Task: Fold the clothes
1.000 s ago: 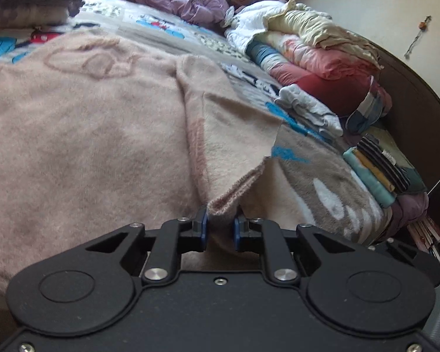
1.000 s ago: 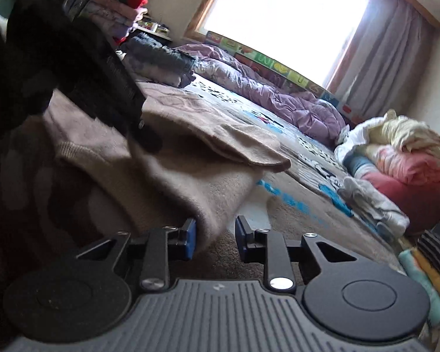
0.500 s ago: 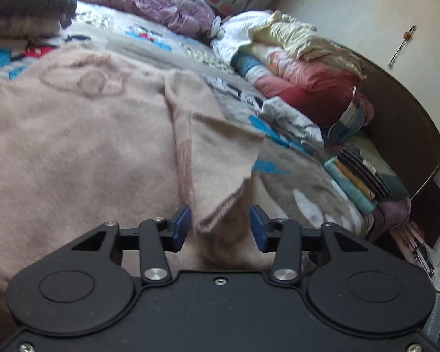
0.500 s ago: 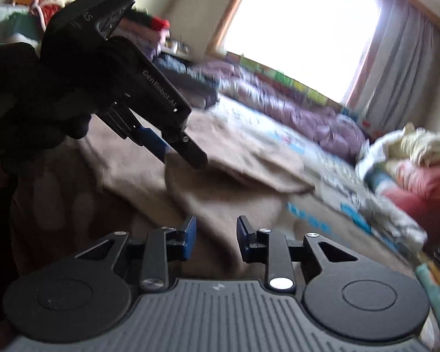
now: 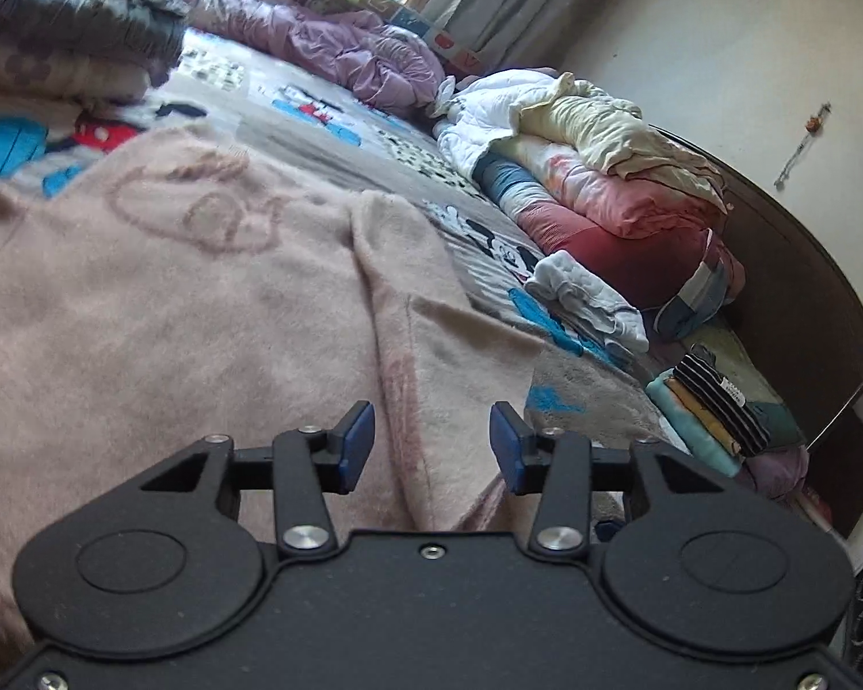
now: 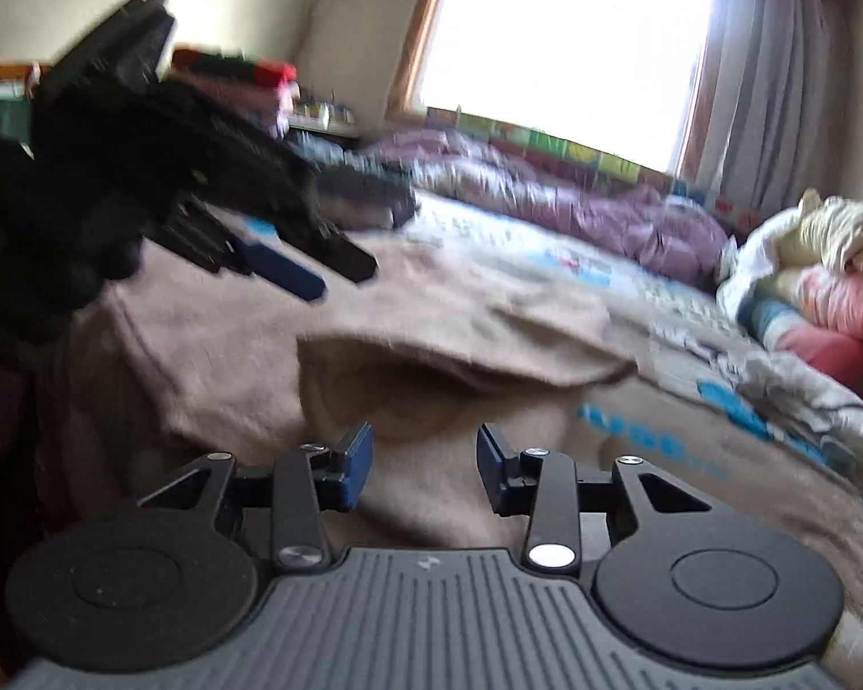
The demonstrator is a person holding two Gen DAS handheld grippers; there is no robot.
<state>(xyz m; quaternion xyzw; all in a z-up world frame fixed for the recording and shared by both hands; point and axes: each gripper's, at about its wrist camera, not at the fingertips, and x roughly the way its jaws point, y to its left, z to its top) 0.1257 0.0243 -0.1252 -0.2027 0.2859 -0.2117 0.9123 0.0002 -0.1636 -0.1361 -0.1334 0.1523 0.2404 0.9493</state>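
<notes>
Your left gripper [image 5: 431, 440] hangs above a sweater [image 5: 161, 310] spread on the bed [image 5: 328, 155]; a folded sleeve [image 5: 431, 345] lies just ahead between its fingers. Right of the fingers sits a stack of folded clothes [image 5: 713, 402]. Ahead and right, piled bedding [image 5: 604, 195]. Far ahead, a quilt [image 5: 316, 40] lies below the window [image 6: 564, 40]. Your right gripper [image 6: 426, 466] sits over the sweater's edge, the other gripper up to its left.
</notes>
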